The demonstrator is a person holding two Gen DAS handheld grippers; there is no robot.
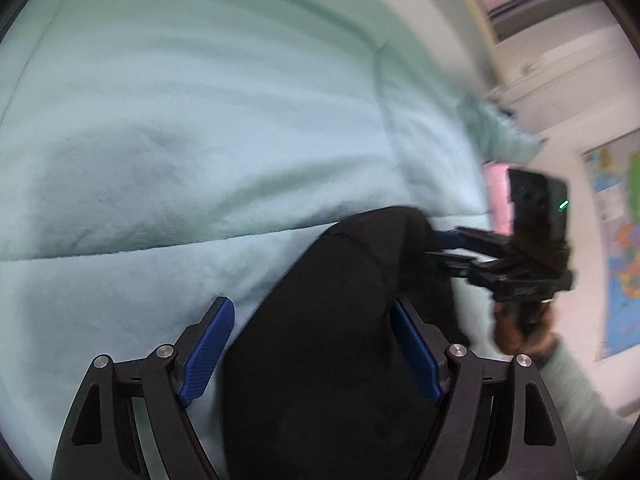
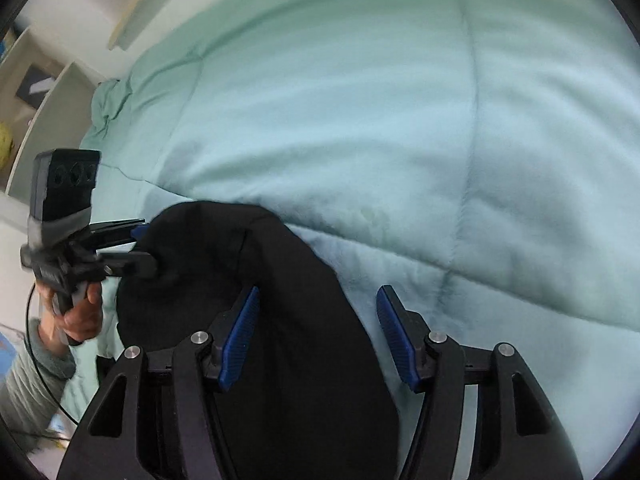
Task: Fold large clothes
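A black garment (image 1: 332, 340) hangs bunched over a pale green quilt (image 1: 180, 128). In the left wrist view my left gripper (image 1: 310, 316) stands open, its blue pads either side of the black cloth. The right gripper (image 1: 440, 252) shows at the right, its fingers against the garment's top edge; whether they pinch it I cannot tell. In the right wrist view my right gripper (image 2: 318, 308) is open, with the garment (image 2: 280, 300) draped between and in front of its pads. The left gripper (image 2: 140, 248) shows at the left, touching the cloth's edge.
The quilt (image 2: 400, 120) covers a bed and fills most of both views. White shelving (image 2: 44, 92) stands at the far left of the right wrist view. A wall map (image 1: 620, 248) and a cupboard (image 1: 560, 60) are at the right of the left wrist view.
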